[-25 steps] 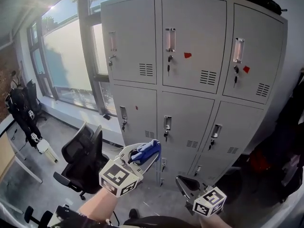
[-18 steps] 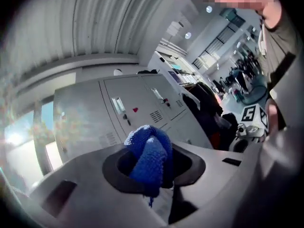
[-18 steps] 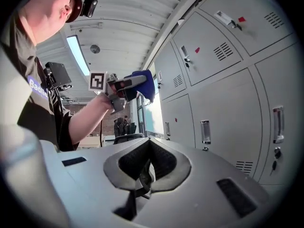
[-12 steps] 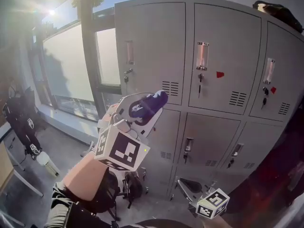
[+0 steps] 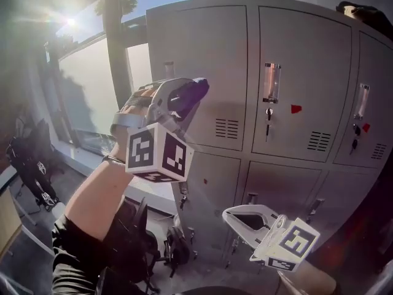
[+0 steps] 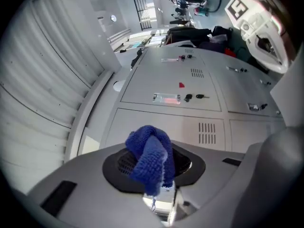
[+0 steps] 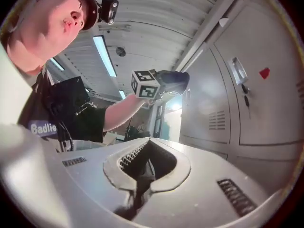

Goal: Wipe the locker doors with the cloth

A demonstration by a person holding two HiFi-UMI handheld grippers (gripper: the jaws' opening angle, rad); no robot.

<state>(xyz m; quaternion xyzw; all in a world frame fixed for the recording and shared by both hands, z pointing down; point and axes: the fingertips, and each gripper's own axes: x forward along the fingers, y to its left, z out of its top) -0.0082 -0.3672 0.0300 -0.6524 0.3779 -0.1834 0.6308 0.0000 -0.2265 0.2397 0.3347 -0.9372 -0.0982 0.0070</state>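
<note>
A bank of grey lockers (image 5: 288, 72) fills the head view. My left gripper (image 5: 183, 98) is raised in front of the upper-left door (image 5: 209, 48), shut on a bunched blue cloth (image 5: 190, 91). I cannot tell whether the cloth touches the door. In the left gripper view the blue cloth (image 6: 150, 156) is pinched between the jaws, with the locker doors (image 6: 166, 122) just beyond it. My right gripper (image 5: 230, 214) hangs low before the bottom doors, shut and empty. In the right gripper view its jaws meet at the right gripper's tip (image 7: 148, 139).
A tall window (image 5: 86, 91) adjoins the lockers on the left. A black office chair (image 5: 138, 238) and dark bags (image 5: 31, 165) stand on the floor below. Keys hang in the locks (image 5: 268, 112), and red stickers (image 5: 296, 109) mark some doors. A dark object (image 5: 368, 11) lies on top.
My left gripper has risen from waist height to the upper-left door, carrying the blue cloth. The lockers now look closer. The right gripper stays low and shut.
</note>
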